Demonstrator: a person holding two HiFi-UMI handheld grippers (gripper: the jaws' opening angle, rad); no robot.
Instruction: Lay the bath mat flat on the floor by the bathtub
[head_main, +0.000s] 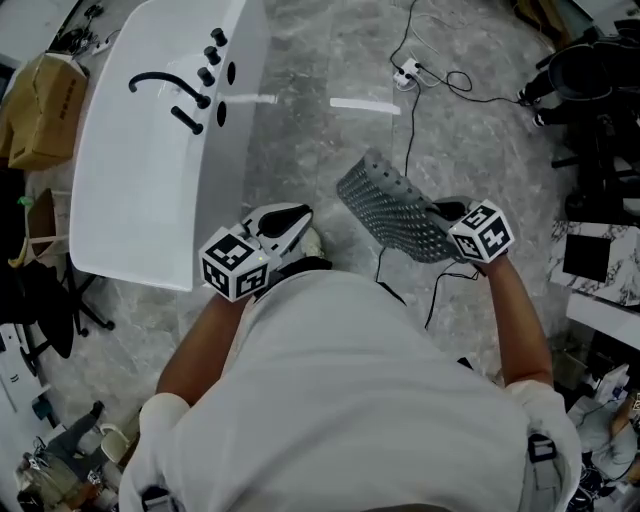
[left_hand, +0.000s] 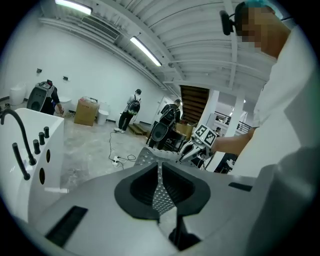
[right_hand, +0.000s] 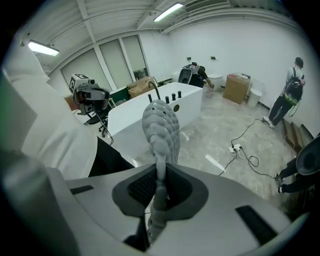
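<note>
The grey perforated bath mat (head_main: 395, 212) hangs in the air in front of me, tilted, between both grippers. My right gripper (head_main: 445, 215) is shut on its right end; in the right gripper view the mat (right_hand: 162, 125) rises upright out of the jaws (right_hand: 159, 175). My left gripper (head_main: 300, 222) is at the mat's left side, and a thin dotted strip of mat runs between its closed jaws (left_hand: 160, 185), with the rest of the mat (left_hand: 150, 156) beyond. The white bathtub (head_main: 130, 180) with a black faucet (head_main: 165, 85) stands to the left.
A power strip with trailing cables (head_main: 405, 72) lies on the marble floor ahead. Black equipment (head_main: 600, 100) stands at the right, a cardboard box (head_main: 40, 110) and a chair (head_main: 50, 300) at the left. People (left_hand: 132, 107) stand far off.
</note>
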